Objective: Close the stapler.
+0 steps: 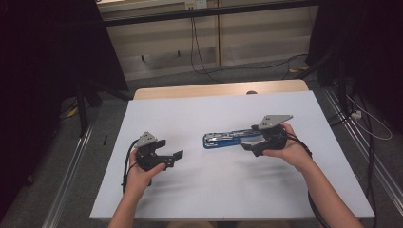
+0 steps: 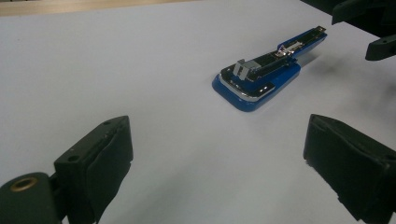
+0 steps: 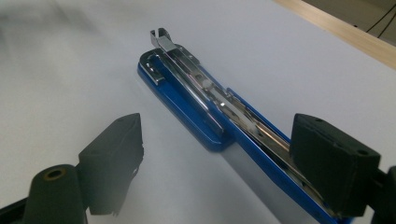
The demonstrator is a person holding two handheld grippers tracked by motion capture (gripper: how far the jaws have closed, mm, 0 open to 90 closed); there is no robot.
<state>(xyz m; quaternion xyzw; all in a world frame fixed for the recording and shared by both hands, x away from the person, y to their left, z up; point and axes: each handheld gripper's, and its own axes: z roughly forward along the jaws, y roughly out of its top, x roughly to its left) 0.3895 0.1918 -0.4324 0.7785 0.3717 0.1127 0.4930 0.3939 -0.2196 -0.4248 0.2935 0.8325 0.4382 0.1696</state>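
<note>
Stapler [image 1: 228,138] lying near the middle of the white table [image 1: 157,199], swung fully open so that blue base and blue top arm stretch out flat in 1 long line with the metal magazine [image 3: 187,70] bare along the top. Right gripper [image 1: 259,140] at the arm end of it, jaws wide and not pressing: in the right gripper view 1 pad [image 3: 331,163] sits over or just beside the blue arm, the other pad [image 3: 114,158] well clear on bare table; contact with the near pad not clear from these pictures. Left gripper [image 1: 173,159] apart to the left, jaws also wide with nothing between them, looking across at the stapler's base end [image 2: 254,86]. Risks from here, as a judgement: closing the right jaws off-centre, with the arm at 1 pad alone, likely to shove or spin the stapler across the smooth sheet instead of gripping it; lifting by the arm end alone likely to let the hinged base swing or snap shut; pinching across the bare magazine likely to slip on metal or knock the staple pusher; no steadying from the left gripper at that distance
</note>
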